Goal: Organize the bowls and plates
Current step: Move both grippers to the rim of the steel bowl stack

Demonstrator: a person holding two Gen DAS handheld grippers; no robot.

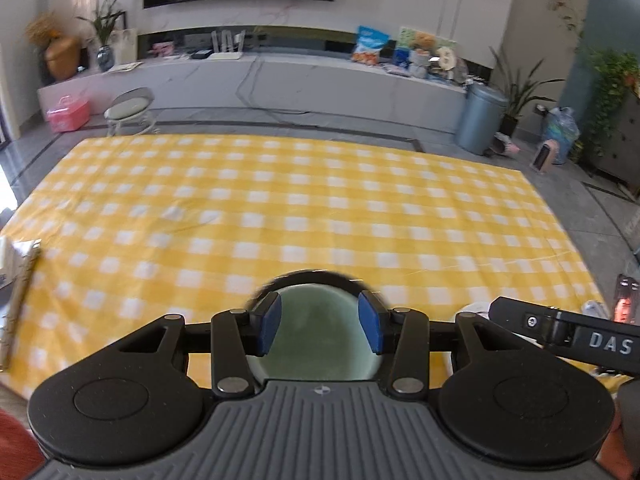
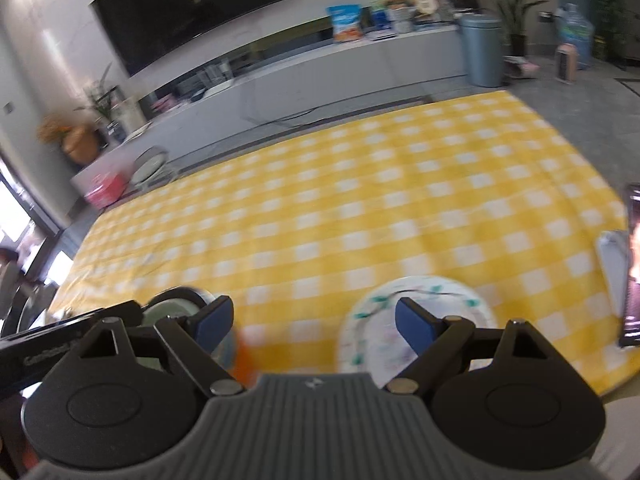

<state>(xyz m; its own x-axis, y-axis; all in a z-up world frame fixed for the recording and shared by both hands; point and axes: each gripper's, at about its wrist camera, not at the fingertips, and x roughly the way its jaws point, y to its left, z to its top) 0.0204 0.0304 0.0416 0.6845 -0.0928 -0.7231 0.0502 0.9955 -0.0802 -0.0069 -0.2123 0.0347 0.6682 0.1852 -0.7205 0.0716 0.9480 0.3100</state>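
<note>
Checked tablecloth (image 1: 304, 208) under bowl (image 1: 316, 336), plate (image 2: 416, 320)

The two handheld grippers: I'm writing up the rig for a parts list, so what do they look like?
Both match. The left gripper and right gripper each have blue pads on black fingers, black linkage bars with silver pivot pins, two round black housings and a grey ribbed body with a small round emblem. White lettering reading "DAS" shows on the right gripper's black side in the left wrist view.

a dark-rimmed pale green bowl (image 1: 316, 332) and a white, seemingly leaf-patterned plate (image 2: 416, 320) sit apart on the checked cloth (image 1: 304, 200).
</note>
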